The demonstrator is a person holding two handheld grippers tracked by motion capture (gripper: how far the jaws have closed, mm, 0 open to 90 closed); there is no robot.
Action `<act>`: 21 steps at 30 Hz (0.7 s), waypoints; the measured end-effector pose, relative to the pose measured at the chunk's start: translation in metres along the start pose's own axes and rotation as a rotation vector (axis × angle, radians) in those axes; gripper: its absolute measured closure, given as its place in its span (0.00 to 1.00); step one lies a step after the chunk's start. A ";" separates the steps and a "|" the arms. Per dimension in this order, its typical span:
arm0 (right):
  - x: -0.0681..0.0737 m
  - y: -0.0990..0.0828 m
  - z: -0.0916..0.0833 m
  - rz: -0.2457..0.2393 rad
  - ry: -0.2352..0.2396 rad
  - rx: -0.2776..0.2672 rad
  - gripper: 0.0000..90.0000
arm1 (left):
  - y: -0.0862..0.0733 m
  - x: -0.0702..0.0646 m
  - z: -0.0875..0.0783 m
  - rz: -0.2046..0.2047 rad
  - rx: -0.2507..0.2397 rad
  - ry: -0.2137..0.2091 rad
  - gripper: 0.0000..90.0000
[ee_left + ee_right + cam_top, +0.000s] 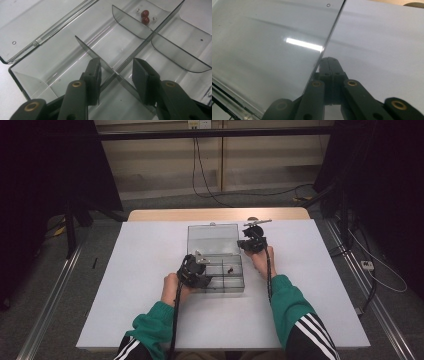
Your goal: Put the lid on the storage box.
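A clear plastic compartment box (235,292) stands open in the middle of the white table (150,270), its lid (212,238) laid back flat. My left gripper (196,265) hangs over the box's near left part. In the left gripper view it (116,62) is open, one jaw on each side of a thin clear divider (95,55), not touching it. Two red beads (145,17) and tiny shiny ones lie in a far compartment. My right gripper (251,241) is at the lid's right edge; in its own view it (330,60) is shut, right beside the lid's edge (332,32).
A small round object with a thin tool (257,221) lies at the table's back right, just beyond the right gripper. A bare wooden strip (215,214) runs along the table's far edge. Cables trail on the floor behind and to the right.
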State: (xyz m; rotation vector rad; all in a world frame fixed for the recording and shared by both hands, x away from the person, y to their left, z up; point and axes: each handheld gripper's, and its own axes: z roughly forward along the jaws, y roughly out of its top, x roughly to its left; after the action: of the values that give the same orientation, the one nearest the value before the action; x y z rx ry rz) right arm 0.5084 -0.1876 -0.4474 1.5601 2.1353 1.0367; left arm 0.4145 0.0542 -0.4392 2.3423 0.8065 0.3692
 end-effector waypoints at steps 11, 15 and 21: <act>0.004 0.009 -0.012 -0.034 -0.008 -0.040 1.00 | 0.000 0.000 0.000 0.000 0.000 0.000 0.66; 0.005 0.014 -0.017 -0.048 -0.008 -0.060 1.00 | 0.000 0.000 0.000 -0.001 0.000 0.000 0.66; 0.009 0.021 -0.028 -0.068 -0.006 -0.086 1.00 | 0.000 0.000 0.000 -0.001 0.001 -0.001 0.66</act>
State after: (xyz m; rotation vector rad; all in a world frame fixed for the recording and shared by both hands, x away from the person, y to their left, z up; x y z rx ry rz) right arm 0.5028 -0.1862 -0.4118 1.4404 2.0950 1.0846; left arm 0.4146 0.0541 -0.4391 2.3426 0.8075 0.3670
